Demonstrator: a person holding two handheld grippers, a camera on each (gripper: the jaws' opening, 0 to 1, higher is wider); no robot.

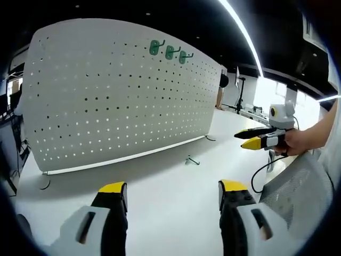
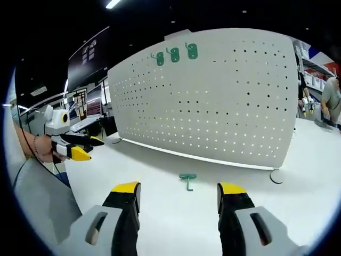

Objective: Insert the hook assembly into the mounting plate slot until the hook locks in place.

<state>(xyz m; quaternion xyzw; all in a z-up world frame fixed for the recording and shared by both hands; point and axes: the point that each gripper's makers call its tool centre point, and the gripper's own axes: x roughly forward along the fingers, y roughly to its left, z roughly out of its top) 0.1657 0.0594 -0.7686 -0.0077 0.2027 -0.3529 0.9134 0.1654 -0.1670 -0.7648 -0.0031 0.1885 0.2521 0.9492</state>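
Observation:
A white pegboard [image 1: 122, 90] [image 2: 213, 96] stands upright on the white table [image 1: 176, 186] [image 2: 160, 165]. Three green hooks [image 1: 169, 52] [image 2: 174, 54] hang in its top rows. One loose green hook [image 1: 192, 160] [image 2: 187, 178] lies on the table in front of the board. My left gripper [image 1: 173, 192] is open and empty, well short of the loose hook. My right gripper [image 2: 178, 192] is also open with nothing in it, and the hook lies just beyond its jaws. Each gripper, held in a hand, shows in the other's view: the right gripper [image 1: 256, 140], the left gripper [image 2: 80, 148].
The board rests on small round feet [image 2: 276, 176] [image 1: 45, 184]. A dark cable [image 1: 260, 173] and a mesh chair back [image 1: 298, 184] sit at the right of the left gripper view. Monitors [image 2: 90, 104] stand behind the table, and a person [image 2: 332, 98] stands far right.

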